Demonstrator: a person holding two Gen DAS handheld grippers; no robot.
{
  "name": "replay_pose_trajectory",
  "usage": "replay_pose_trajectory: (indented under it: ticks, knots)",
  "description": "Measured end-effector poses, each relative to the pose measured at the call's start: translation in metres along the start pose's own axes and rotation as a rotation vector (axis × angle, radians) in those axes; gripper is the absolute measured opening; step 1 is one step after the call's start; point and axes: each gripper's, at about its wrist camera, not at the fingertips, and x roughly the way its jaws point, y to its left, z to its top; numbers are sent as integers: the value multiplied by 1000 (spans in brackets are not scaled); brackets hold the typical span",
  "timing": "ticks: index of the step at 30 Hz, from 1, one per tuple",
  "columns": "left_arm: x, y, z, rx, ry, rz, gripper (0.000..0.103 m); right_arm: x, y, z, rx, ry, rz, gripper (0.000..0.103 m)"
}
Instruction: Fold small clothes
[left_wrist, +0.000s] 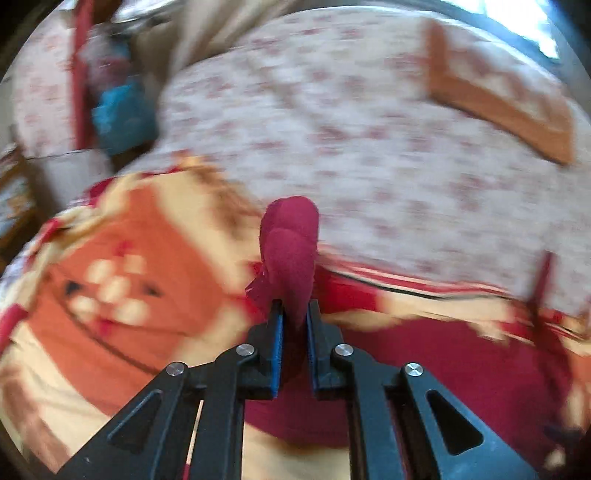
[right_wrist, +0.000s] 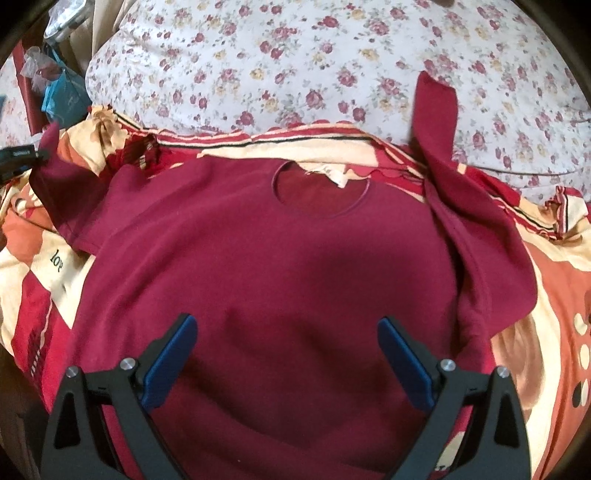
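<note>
From your left wrist, all is blurred; a floral sheet lies beyond a red and orange blanket, with a blue bag far left; your left gripper has its jaws narrow, pinching a fold of the maroon shirt.

From your right wrist, the shirt lies spread flat on the blanket, neckline away from you, its right-hand sleeve thrown up over the sheet; your right gripper hovers above its middle, jaws wide, holding nothing.

My right gripper hangs spread over the shirt, which lies on the blanket. The sheet lies behind. My left gripper pinches a sleeve.
</note>
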Motion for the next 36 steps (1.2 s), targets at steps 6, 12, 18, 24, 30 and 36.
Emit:
replay_pose_trajectory:
  ticks: [6,12,18,24,30,36]
  knots:
    - [-11,-105,-33,75,72,-230,0,-15,-23,-2,41,-27,-22,100]
    - [24,-171,-81,107,199,-342,0,-19,-54,-7,89,-23,-34,100]
    - [28,-171,-91,114,282,-469,0,-23,-60,-5,92,-19,13,99]
    - [-20,-92,-63,110,102,-317,10,-29,-53,12,73,-57,119,99]
    - [-13,-26,-75,54,127,-148,10,18,-27,39,25,27,89,85]
    - [-3,10,-89,-12,178,-85,10,56,-33,39,51,60,111,17]
